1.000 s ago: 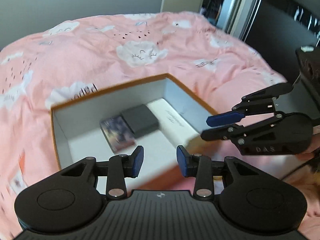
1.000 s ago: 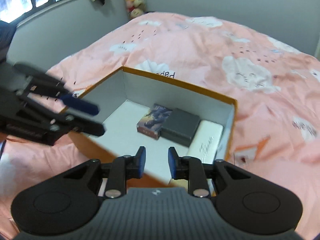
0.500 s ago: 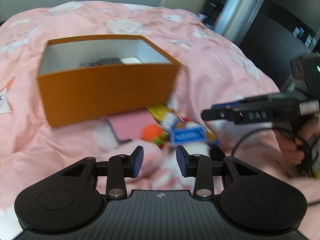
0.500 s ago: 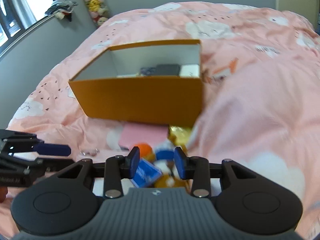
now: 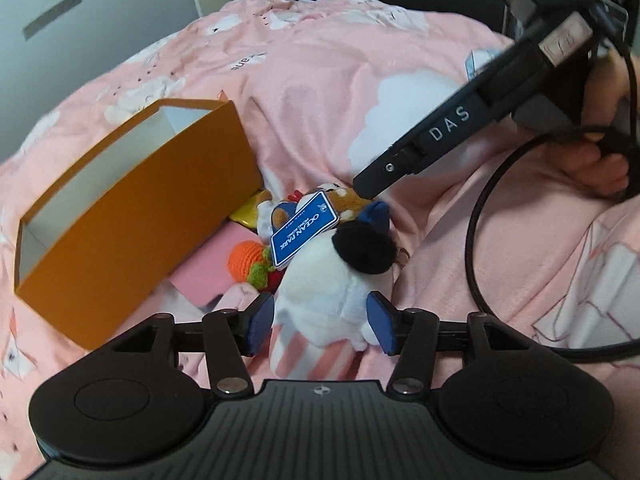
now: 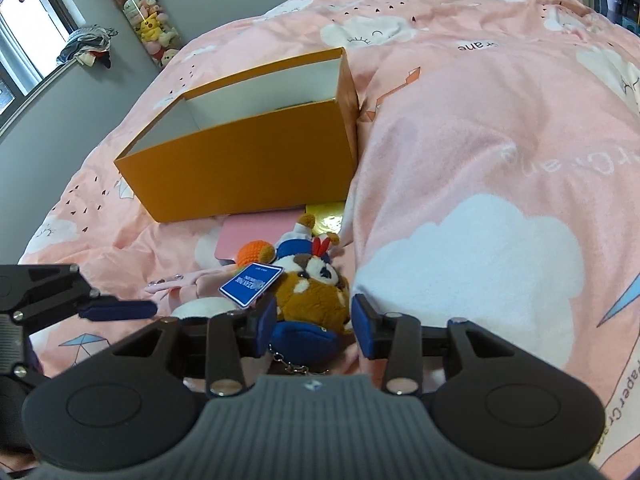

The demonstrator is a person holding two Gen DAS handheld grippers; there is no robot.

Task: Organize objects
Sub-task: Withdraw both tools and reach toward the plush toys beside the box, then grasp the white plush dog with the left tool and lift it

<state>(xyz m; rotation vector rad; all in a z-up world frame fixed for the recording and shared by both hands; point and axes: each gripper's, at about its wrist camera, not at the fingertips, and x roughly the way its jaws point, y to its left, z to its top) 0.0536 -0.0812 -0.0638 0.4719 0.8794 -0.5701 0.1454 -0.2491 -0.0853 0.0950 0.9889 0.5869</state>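
Straddling a white plush (image 5: 320,292), the left tongs (image 5: 320,320) have just been opening, gripping nothing. Right tongs (image 6: 314,320), also just widening, bracket a brown plush (image 6: 316,292), unclamped. Beyond both tongs, toys remain outside the orange box (image 6: 240,160).

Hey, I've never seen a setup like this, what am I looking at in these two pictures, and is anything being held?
No robot here: a person holds a two-finger gripper in each hand, and each carries a camera looking along its fingers. One picture is from the left gripper, the other from the right gripper.

Both look down at a bed with a pink quilt. On it sits an open orange box, and before it a pile of small toys: a white plush, a brown plush, a blue tag and an orange knitted toy.

Nothing is held. Both grippers have just been opening, each with a plush between its fingers, not squeezed.
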